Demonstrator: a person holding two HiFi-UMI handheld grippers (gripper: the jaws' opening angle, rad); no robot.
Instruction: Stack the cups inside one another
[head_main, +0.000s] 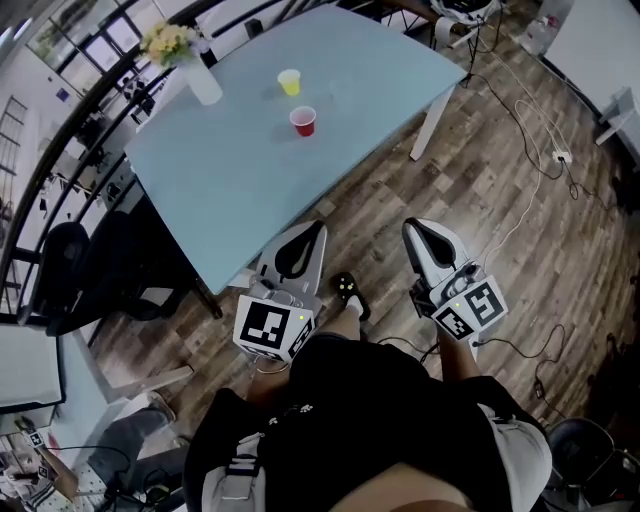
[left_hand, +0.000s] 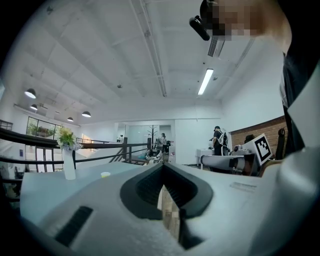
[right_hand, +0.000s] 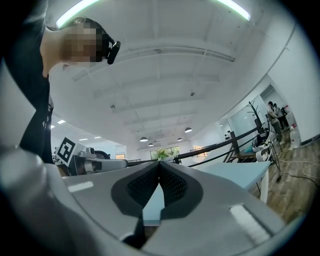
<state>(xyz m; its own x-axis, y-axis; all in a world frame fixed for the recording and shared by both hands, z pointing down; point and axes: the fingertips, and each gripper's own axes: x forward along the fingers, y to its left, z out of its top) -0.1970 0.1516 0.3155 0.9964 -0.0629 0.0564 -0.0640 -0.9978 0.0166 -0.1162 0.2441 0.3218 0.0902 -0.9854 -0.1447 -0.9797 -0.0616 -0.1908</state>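
The two cups stand upright and apart on the pale blue table (head_main: 230, 190), a good way in from every edge. The red cup (head_main: 302, 121) is nearer the person. The yellow cup (head_main: 290, 82) stands just beyond it, with a vase (head_main: 196, 72) of flowers off towards the table's far left corner.

The person stands back from the table on the wood floor (head_main: 480, 200). The left gripper (head_main: 308, 232) has its jaws together on nothing, and its tip sits right at the table's near edge. The right gripper (head_main: 418, 232) is likewise closed and empty, and it hangs over bare floor beside that edge. Both point level towards the table (the cups are well out of reach from here).

There is open floor ahead of the right gripper as far as the white table leg (head_main: 432, 118). Cables (head_main: 525, 140) trail across the boards further right. On the left a dark chair (head_main: 60, 265) is tucked in beside the table, with a black railing (head_main: 90, 110) running behind it.

From the left gripper's own view the tabletop stretches ahead of the closed tips, with the yellow cup (left_hand: 105, 174) small and far off beside the vase (left_hand: 69, 167).
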